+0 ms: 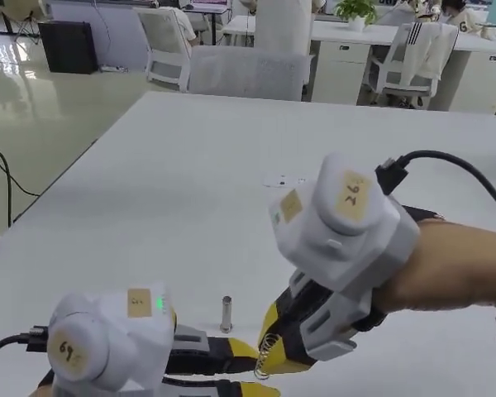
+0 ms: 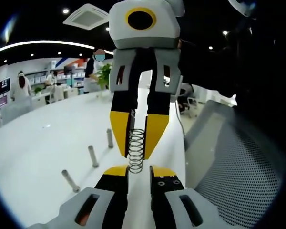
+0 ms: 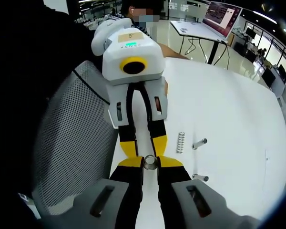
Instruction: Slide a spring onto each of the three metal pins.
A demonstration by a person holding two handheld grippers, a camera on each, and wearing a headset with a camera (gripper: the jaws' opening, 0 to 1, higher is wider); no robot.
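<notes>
A small steel spring spans the gap between the two grippers, which meet tip to tip just above the white table. My left gripper pinches its near end, and the right gripper, coming from above in the left gripper view, pinches its far end. In the right gripper view the spring shows end-on between my right gripper tips. Three metal pins stand bare in a row left of the jaws. A second spring lies flat beside a pin. The head view has one pin just left of the held spring.
The white table stretches far ahead. A grey mesh chair back sits close to the table's near edge by the grippers. Office desks and chairs stand beyond the far edge. A black cable runs off the right gripper.
</notes>
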